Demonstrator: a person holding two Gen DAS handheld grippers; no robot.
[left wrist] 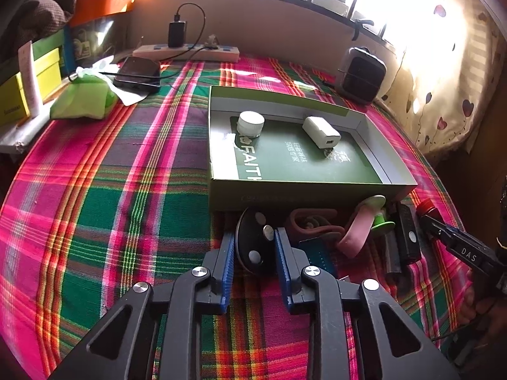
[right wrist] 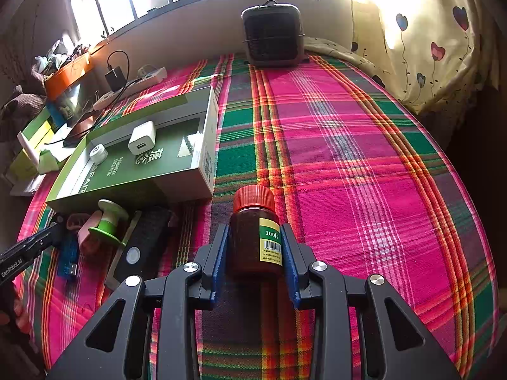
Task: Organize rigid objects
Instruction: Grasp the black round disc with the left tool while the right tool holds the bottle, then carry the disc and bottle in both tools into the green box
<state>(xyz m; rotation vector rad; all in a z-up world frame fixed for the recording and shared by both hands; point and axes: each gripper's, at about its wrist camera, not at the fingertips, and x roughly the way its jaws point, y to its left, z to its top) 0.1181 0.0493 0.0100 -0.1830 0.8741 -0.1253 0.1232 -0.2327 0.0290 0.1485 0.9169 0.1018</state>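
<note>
My left gripper [left wrist: 255,237] is shut on a black round disc [left wrist: 253,247] with silver studs, which stands on edge on the plaid cloth just in front of the green box [left wrist: 285,191]. Inside the box lie a white jar [left wrist: 251,123] and a white charger [left wrist: 320,132]. My right gripper [right wrist: 255,231] is shut on a brown bottle [right wrist: 250,243] with a red cap [right wrist: 253,194], right of the box [right wrist: 204,158]. Beside the disc lie a green spool [left wrist: 378,218], a pink strap [left wrist: 356,234], a black device [left wrist: 407,237] and a blue USB part [left wrist: 320,253].
A power strip [left wrist: 187,51] with a black adapter, a phone [left wrist: 137,74] and a green bag [left wrist: 82,101] sit at the back left. A small dark heater [right wrist: 272,34] stands at the back by the window. A heart-print curtain [right wrist: 427,47] hangs on the right.
</note>
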